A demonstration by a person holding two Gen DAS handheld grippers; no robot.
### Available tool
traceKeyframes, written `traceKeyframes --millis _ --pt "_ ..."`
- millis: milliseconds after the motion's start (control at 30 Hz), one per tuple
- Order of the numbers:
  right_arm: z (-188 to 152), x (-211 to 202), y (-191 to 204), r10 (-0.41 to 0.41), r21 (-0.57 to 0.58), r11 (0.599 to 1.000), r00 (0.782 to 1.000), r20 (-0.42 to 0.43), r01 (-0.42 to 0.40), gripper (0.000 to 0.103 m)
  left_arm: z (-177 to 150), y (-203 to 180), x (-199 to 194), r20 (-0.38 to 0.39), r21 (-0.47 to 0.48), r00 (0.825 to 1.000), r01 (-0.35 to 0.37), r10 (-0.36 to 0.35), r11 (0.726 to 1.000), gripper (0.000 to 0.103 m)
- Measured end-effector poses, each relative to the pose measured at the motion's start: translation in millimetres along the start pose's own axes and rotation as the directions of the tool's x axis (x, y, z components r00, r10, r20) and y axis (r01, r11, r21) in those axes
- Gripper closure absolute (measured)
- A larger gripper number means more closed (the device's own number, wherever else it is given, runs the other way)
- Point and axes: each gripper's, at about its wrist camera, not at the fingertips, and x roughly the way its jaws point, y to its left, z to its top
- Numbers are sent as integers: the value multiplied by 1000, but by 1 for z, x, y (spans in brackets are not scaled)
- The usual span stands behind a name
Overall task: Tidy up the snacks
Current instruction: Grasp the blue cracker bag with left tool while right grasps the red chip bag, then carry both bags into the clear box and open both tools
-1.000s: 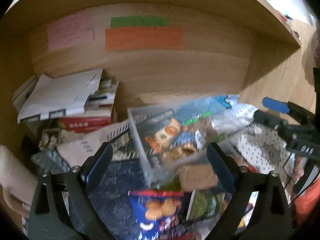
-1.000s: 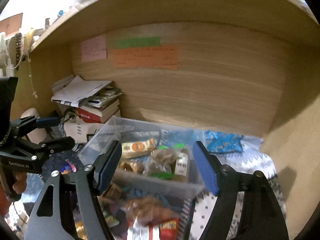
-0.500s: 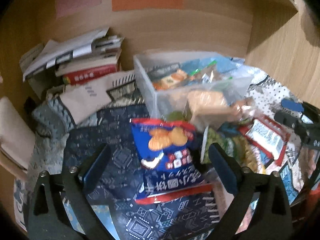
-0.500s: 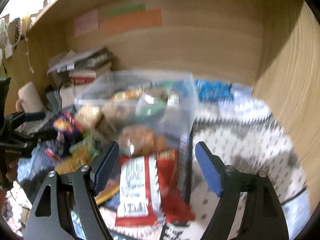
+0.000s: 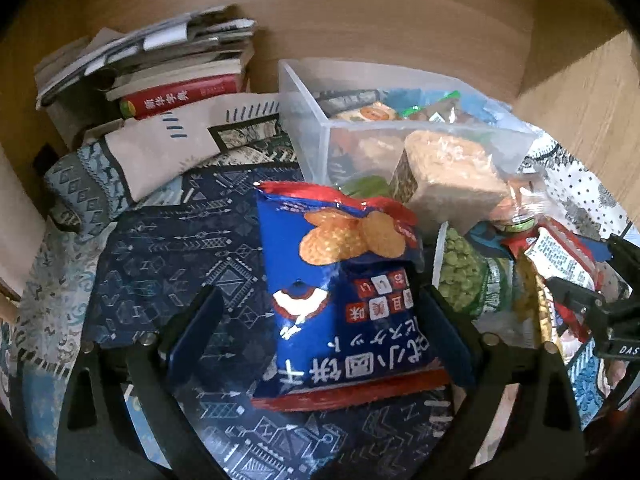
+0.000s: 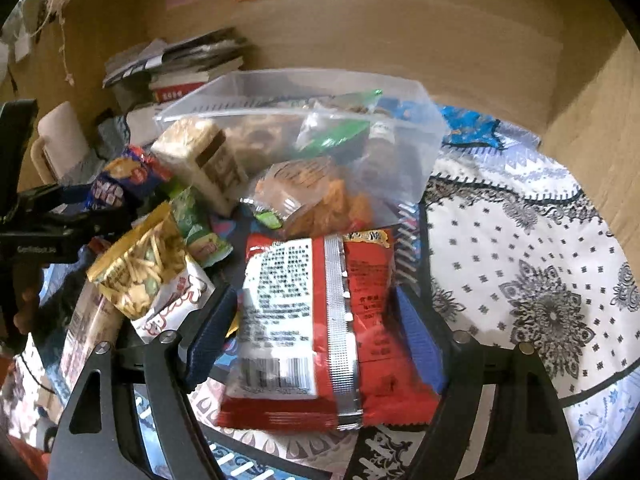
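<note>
Left tool (image 5: 320,336), closing, straddles one blue cracker bag (image 5: 344,300); right tool (image 6: 316,336), spread, straddles one red packet (image 6: 316,328).

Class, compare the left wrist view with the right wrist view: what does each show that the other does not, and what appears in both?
Only the left wrist view shows the left gripper, jaws closing around the blue cracker bag but not yet pressing it, and the dark blue patterned cloth beneath.

Only the right wrist view shows the right gripper, jaws astride the red packet lying back side up, and the white patterned cloth.

Both show the clear plastic bin of snacks, the stack of books and the wooden back wall.
</note>
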Motion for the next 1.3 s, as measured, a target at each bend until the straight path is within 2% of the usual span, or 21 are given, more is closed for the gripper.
traceKeyframes --millis 133,167,233,267,333,633,867,1100,1300 --pt "-3 4 1 -21 -14 1000 1000 -3 21 25 -1 -1 8 -20 -10 1000 21 -21 1000 23" --pt "-3 4 1 -22 -14 1000 1000 -1 22 26 -2 -1 9 -14 -8 1000 12 -12 1000 25" --pt "-3 2 -1 -18 -4 1000 1000 5 18 32 -2 -3 8 -7 2 1000 10 -10 1000 37" --pt "-2 1 -2 -19 4 1000 1000 8 19 36 -2 -3 8 -6 4 1000 11 -11 1000 37" --pt "-1 -2 -6 -24 28 999 1000 19 23 38 -2 -2 6 -6 2 1000 19 -19 1000 41" --pt "-1 -24 -17 -16 94 996 998 55 10 38 -4 6 -31 59 1 998 12 -12 1000 43" --pt "-2 -54 -21 -35 107 994 995 98 24 38 13 3 -61 133 3 991 31 -31 1000 43" --pt "26 -80 -18 -57 70 997 977 206 43 38 38 -5 -80 192 12 980 52 -53 999 43" --pt "59 -91 -13 -33 35 999 954 299 24 38 60 -13 -96 250 23 966 59 -63 998 43"
